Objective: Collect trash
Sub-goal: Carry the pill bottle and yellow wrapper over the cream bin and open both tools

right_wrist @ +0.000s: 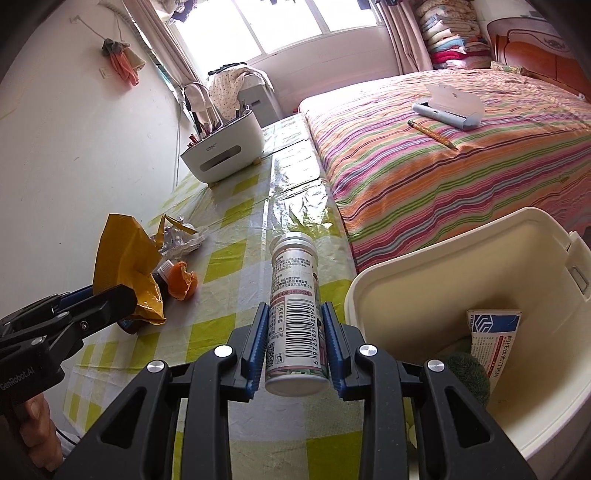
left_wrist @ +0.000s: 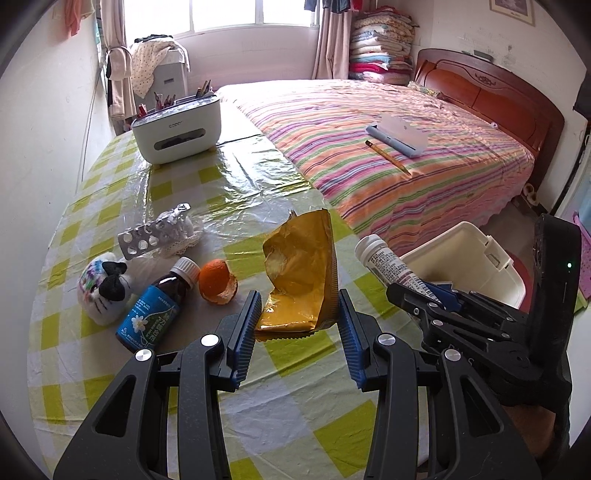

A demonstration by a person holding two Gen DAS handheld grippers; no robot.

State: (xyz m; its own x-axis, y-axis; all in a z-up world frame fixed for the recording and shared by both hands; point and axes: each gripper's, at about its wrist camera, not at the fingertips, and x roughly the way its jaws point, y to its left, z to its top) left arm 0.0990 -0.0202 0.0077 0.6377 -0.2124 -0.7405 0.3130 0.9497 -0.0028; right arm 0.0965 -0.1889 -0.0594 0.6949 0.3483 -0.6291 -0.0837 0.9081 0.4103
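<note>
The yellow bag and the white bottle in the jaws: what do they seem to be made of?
The crumpled yellow snack bag looks like thin glossy plastic film, perhaps foil-lined: sharp creases, shiny highlights, a torn top. The white cylindrical bottle looks like smooth opaque plastic with a printed, slightly glossy label bearing a barcode.

Daylight, bright, entering by the far multi-pane window [left_wrist: 221, 14], which is blown out white. Glare streaks on the glossy yellow-checked plastic tablecloth [left_wrist: 229, 173]. Shadows soft and faint. Focus sharp throughout; strong fisheye curvature with dark vignetted corners in both views.
</note>
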